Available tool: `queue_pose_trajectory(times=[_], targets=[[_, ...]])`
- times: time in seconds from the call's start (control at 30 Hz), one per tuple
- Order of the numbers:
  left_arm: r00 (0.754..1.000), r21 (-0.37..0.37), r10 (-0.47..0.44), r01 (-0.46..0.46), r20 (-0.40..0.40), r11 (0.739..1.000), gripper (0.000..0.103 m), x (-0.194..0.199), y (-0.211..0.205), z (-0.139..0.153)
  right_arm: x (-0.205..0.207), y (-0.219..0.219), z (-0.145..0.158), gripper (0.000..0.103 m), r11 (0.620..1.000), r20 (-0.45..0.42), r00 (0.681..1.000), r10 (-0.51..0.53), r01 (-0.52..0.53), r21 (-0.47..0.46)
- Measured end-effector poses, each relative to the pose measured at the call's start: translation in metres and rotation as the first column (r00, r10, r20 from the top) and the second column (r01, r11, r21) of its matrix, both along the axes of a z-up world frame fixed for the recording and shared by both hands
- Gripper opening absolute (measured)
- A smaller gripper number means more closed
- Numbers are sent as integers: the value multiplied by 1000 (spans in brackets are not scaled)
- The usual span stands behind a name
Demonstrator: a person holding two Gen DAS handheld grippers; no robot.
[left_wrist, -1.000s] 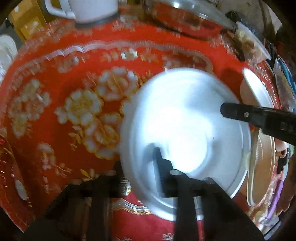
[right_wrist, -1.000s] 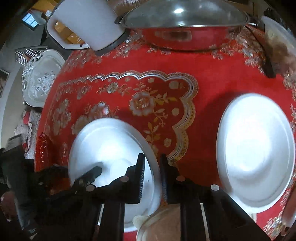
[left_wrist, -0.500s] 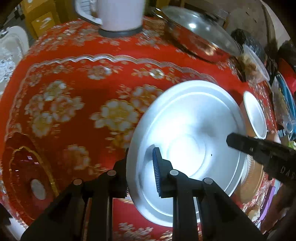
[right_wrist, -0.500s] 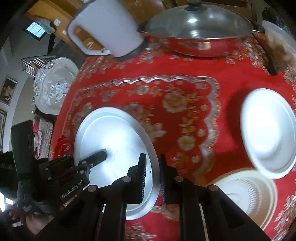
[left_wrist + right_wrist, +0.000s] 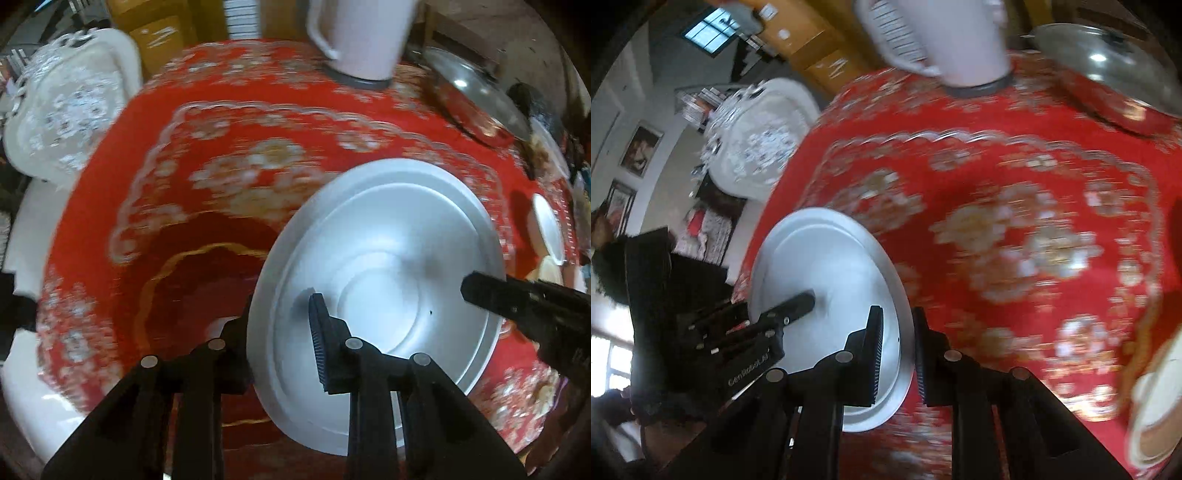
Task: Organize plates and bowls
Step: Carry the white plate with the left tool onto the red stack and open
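Left gripper reaches in from the bottom of its view, fingers pointing forward and slightly up. Its jaws straddle the near-left rim of the plate: the left finger sits outside, under the rim; the right finger with the ribbed pad lies on the plate's inner face. The jaws are clamped on the rim.

Right gripper comes in from the opposite side. In its own view its jaws bracket the plate's right edge, one finger on the white face, one behind the rim, pressed tight on it. In the left view one of its black fingers lies over the plate's right edge.

The plate is white and round, with a stepped well. It is tilted, held between the two grippers above the desk, which wears a red cloth with gold and white flowers. The cloth is motion-blurred in both views.

Farther back on the desk: a white jug on a grey base, and a red pot with a steel lid just right of it. A second white dish shows at the right edge of the left view, well apart from the held plate. A cream dish sits at the lower right of the right view. A white ornate chair back stands beyond the desk's left side.
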State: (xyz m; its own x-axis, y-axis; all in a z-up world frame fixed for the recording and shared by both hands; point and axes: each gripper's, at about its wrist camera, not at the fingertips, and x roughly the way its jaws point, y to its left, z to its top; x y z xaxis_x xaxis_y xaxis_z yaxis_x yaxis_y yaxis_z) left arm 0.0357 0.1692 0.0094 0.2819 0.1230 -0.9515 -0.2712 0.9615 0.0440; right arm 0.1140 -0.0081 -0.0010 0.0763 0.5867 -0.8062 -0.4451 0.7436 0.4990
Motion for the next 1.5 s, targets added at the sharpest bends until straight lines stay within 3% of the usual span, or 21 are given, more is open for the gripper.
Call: queue_pose_trajectory(times=[0.2, 0.37, 0.5, 0.53, 0.6, 0.67, 0.8, 0.93, 1.13, 1.5], targets=[[997, 59, 61, -58, -49, 997, 27, -19, 57, -10, -23, 69, -17, 18, 997, -25, 996, 81, -81, -10], [993, 123, 76, -65, -87, 990, 33, -22, 73, -36, -36, 100, -40, 18, 992, -46, 992, 114, -116, -57], [993, 143, 75, -61, -94, 988, 36, -26, 69, -47, -40, 96, -40, 34, 993, -28, 994, 108, -109, -53], [993, 157, 83, -69, -84, 985, 42, -27, 69, -46, -40, 91, -36, 41, 993, -3, 995, 101, -101, -60], [994, 188, 99, -88, -51, 978, 58, -28, 68, -40, -37, 79, -29, 45, 995, 22, 997, 75, -73, -63], [994, 241, 114, -110, -3, 964, 59, -30, 62, -26, -36, 63, -22, 45, 998, 25, 998, 55, -54, -36], [996, 227, 37, -55, 85, 972, 63, -26, 24, 0, -41, 17, -12, 51, 998, 95, 995, -17, 23, -61], [984, 163, -104, 80, 145, 983, 72, -15, -44, 9, -53, -38, -13, 52, 979, 178, 976, -123, 148, -139], [948, 119, -294, 280, 121, 953, 72, 1, -136, -7, -57, -115, -27, 52, 926, 167, 945, -282, 313, -210], [901, 90, -407, 397, 152, 913, 72, 13, -223, -1, -70, -215, -12, 58, 846, 188, 865, -465, 497, -195]])
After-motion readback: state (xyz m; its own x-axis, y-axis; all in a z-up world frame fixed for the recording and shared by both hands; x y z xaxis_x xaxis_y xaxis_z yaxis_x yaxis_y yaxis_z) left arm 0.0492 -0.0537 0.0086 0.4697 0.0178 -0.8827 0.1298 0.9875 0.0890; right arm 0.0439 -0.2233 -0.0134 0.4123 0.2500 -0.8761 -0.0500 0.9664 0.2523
